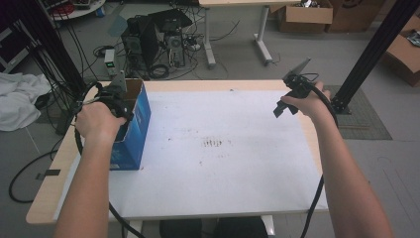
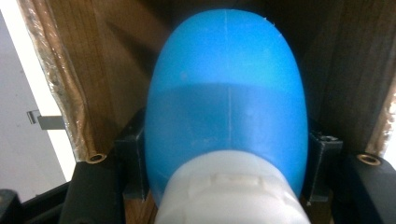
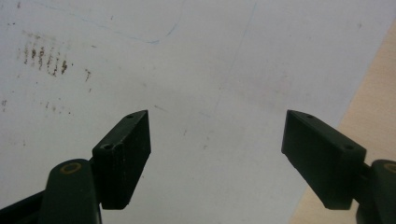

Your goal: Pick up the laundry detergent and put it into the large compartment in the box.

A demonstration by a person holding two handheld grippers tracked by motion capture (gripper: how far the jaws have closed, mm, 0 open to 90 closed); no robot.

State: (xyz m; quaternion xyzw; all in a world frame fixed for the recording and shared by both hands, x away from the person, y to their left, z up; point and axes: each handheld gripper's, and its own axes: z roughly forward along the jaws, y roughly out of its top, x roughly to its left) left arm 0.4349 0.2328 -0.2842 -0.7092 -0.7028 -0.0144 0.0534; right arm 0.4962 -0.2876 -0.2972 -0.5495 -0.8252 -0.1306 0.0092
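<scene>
The left hand-held gripper, down inside the blue cardboard box, clamped a blue bottle; the right hand-held gripper hung above the tabletop, jaws wide apart.

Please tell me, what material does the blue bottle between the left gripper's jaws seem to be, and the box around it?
The blue bottle looks like smooth, matte moulded plastic: a fine seam line runs down its middle, and its cap is white and ribbed. The box seems to be cardboard: plain brown inside in the left gripper view, printed glossy blue outside in the high view.
</scene>
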